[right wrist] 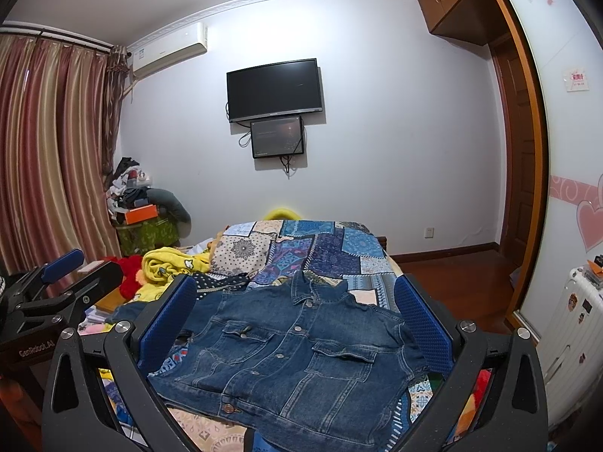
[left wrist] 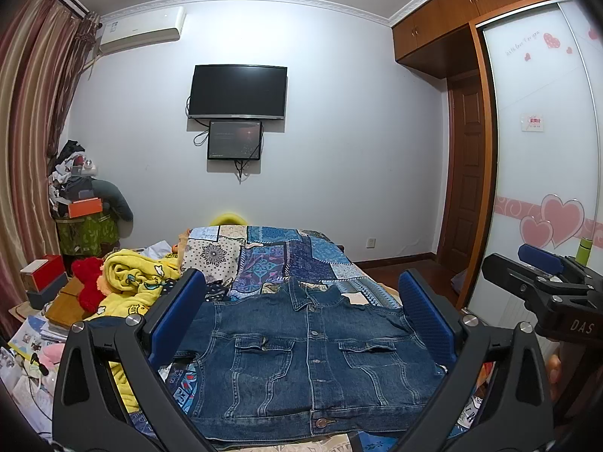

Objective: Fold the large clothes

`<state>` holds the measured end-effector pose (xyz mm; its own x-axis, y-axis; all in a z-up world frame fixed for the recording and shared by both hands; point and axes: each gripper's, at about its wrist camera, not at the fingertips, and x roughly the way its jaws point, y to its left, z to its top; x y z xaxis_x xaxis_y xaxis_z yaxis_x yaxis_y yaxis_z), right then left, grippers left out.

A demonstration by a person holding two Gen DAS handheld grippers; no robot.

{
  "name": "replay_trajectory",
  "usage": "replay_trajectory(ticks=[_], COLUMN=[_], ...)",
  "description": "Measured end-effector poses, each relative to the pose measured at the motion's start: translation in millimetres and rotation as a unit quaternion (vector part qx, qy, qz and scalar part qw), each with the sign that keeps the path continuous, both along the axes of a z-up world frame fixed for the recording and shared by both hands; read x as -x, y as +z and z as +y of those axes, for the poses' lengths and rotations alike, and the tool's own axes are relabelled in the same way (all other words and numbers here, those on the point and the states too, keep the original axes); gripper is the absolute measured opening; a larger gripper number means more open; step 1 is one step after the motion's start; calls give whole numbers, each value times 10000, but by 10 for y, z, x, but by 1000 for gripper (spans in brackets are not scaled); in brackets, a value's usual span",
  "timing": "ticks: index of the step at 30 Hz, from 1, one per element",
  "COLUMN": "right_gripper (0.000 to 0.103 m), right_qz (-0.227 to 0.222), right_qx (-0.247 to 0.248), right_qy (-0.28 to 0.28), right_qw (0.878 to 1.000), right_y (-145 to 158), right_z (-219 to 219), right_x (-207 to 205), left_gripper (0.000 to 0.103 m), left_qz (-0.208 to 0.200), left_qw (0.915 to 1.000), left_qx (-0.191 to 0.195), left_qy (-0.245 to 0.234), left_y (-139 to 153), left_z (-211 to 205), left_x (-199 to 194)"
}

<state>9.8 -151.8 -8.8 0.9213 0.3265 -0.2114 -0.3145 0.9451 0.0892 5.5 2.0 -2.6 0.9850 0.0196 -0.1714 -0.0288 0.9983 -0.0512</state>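
Note:
A dark blue denim jacket [left wrist: 309, 354] lies flat, buttoned, front side up, collar away from me, on a bed with a blue patchwork cover [left wrist: 286, 256]. Its sleeves look folded in. It also shows in the right wrist view [right wrist: 297, 358]. My left gripper [left wrist: 301, 301] is open and empty above the jacket, its blue pads [left wrist: 177, 312] spread wide to either side of it. My right gripper [right wrist: 297, 301] is likewise open and empty above the jacket. The right gripper shows at the right edge of the left wrist view [left wrist: 542, 282], and the left gripper at the left edge of the right wrist view [right wrist: 56, 282].
A yellow printed blanket [left wrist: 139, 282] and a red plush toy [left wrist: 88, 282] lie left of the jacket. Boxes, books and papers [left wrist: 41, 301] crowd the bed's left side. A wardrobe with heart stickers [left wrist: 546, 188] stands on the right, a white suitcase [right wrist: 576, 324] beside it.

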Motion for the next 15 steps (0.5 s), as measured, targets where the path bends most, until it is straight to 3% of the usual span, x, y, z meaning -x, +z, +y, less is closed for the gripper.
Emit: replay_trajectory(ticks=[15], right_gripper=[103], right_qz=[-1], right_qx=[8], right_qy=[-4], right_qw=[10000], right_y=[-1], right_z=[-9], right_x=[-7], left_gripper=[103], left_qz=[-5], left_qw=[10000], left_qx=[3], left_qy=[5], left_y=[7], left_z=[-8], left_x=[-7])
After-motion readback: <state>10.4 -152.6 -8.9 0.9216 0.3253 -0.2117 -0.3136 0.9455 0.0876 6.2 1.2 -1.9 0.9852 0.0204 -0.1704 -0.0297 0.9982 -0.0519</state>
